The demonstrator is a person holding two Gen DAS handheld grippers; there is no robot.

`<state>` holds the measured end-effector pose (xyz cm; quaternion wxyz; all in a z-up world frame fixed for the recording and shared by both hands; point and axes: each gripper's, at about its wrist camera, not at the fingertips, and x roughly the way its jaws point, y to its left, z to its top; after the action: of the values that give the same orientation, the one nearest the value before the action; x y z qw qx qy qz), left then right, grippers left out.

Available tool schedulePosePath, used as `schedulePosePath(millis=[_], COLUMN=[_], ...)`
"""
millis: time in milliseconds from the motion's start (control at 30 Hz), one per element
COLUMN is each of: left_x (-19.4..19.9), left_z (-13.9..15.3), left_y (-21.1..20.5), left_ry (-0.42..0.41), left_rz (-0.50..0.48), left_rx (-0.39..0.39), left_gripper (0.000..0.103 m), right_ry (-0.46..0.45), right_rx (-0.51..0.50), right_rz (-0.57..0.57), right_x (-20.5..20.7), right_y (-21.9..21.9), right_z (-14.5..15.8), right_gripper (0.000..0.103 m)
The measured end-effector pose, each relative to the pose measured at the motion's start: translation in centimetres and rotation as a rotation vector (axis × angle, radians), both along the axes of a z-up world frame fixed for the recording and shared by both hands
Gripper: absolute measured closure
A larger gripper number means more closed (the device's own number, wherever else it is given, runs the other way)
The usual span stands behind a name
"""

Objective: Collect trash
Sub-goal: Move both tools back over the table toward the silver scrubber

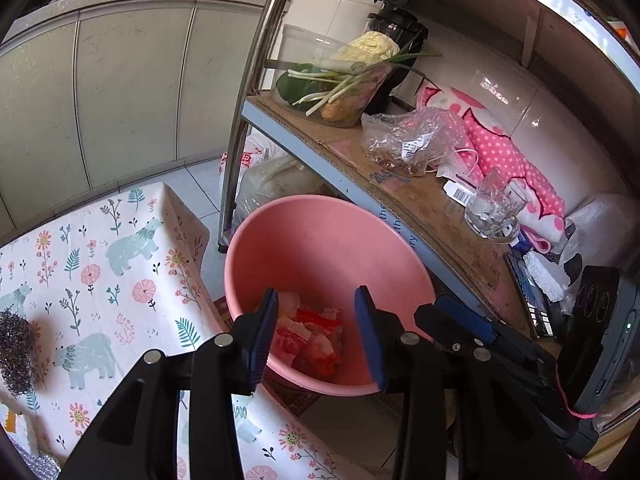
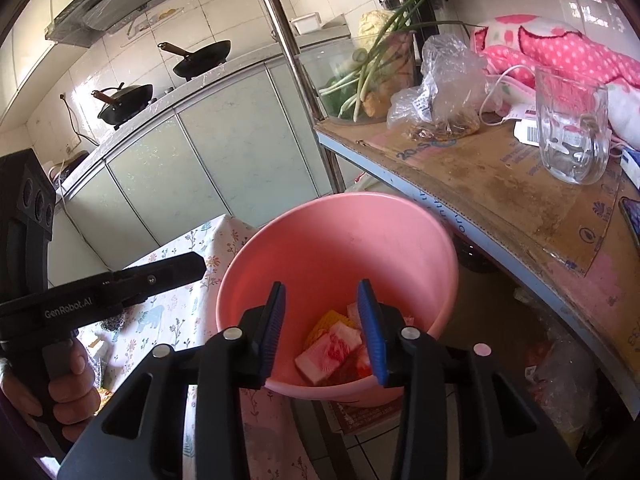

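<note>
A kitchen: floral-clothed worktop [image 1: 100, 264] at 9 o'clock, cardboard-lined shelf [image 2: 500, 184] at 2. The pink bucket [image 2: 340, 248] stands mouth-up holding trash [image 2: 332, 350]. Both the left gripper [image 1: 316, 332] and the right gripper [image 2: 322, 330] have their jaws apart and empty.

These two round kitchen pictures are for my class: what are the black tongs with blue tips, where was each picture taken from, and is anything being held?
They are hand-held grippers, one per hand, each carrying a wide-angle camera looking along its fingers. One picture comes from the left gripper, the other from the right gripper. Both hover open over a pink bucket with wrappers at the bottom; neither holds anything. A hand grips the left tool. Beside the bucket is a flowered tablecloth; the shelf holds a glass.
</note>
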<state>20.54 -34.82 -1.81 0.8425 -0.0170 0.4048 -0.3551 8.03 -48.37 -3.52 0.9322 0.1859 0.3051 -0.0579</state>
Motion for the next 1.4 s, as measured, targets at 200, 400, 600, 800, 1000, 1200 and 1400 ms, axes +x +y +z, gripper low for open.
schedulePosePath(millis=[200, 400, 600, 800, 1000, 1200, 1400], left_x=[-0.9, -2.0, -3.3, -4.7, -5.9, -7.1, -8.3], left_z=[1.5, 3.1, 5.0, 6.5, 7.7, 8.6, 8.4], left_y=[0.4, 1.8, 4.6, 8.9, 14.4, 20.4, 26.1], left_ry=[-0.037, -0.07, -0.103, -0.136, -0.173, -0.221, -0.255], left_rz=[-0.001, 0.014, 0.044, 0.09, 0.172, 0.269, 0.386], left_rx=[-0.017, -0.032, -0.049, -0.066, -0.075, -0.06, -0.027], left_gripper=[0.059, 0.057, 0.056, 0.055, 0.055, 0.055, 0.055], right_ry=[-0.026, -0.048, -0.075, -0.093, -0.087, -0.072, -0.025], right_rx=[-0.021, -0.051, -0.062, -0.071, -0.093, -0.084, -0.072], right_rz=[0.016, 0.067, 0.146, 0.227, 0.277, 0.319, 0.385], right_x=[-0.8, -1.4, -1.9, -2.8, -3.8, -4.1, -3.6], right_y=[0.8, 2.6, 5.0, 7.6, 9.9, 11.8, 14.0], right_z=[1.4, 2.9, 4.4, 5.4, 6.0, 6.0, 5.2], right_gripper=[0.065, 0.065, 0.061, 0.059, 0.059, 0.059, 0.059])
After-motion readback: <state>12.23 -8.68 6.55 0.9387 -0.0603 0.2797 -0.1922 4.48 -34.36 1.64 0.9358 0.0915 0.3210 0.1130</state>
